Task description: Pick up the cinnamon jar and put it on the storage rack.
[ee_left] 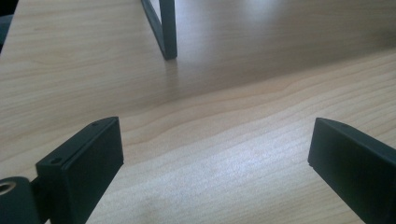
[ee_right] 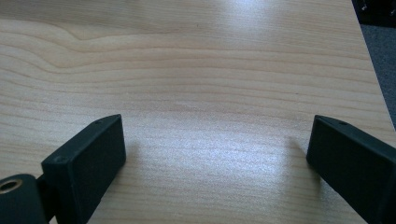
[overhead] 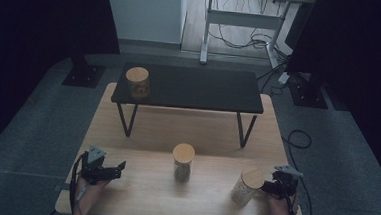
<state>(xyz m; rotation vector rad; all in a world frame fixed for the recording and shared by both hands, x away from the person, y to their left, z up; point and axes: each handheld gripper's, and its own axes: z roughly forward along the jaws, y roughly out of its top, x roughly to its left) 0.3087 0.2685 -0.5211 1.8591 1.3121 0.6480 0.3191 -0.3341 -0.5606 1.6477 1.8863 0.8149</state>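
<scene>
1. Table (overhead: pixel 141 134) of pale wood fills the middle of the high view, with a low black stand (overhead: pixel 194 87) across its far half; one cork-lidded jar (overhead: pixel 137 82) sits on the stand's left end.
2. Jars on the near half: one (overhead: pixel 182 162) stands alone at the centre, and another (overhead: pixel 247 187) stands near the right front corner, just beside the right gripper (overhead: pixel 269 187).
3. Step in hand, as I judge it: the approach, before any grasp, with the corner jar the likely target.
4. Right gripper's jaws stand wide apart over bare wood in its own view and hold nothing.
5. Left gripper (overhead: pixel 117 168) is likewise wide open and empty, resting well apart from every jar.
6. Next move calls for bringing the open jaws around the jar's body, then closing.
7. Room: the right edge and front edge lie close to that jar, so a nudge outward could tip it off; open wood lies toward the centre.
</scene>
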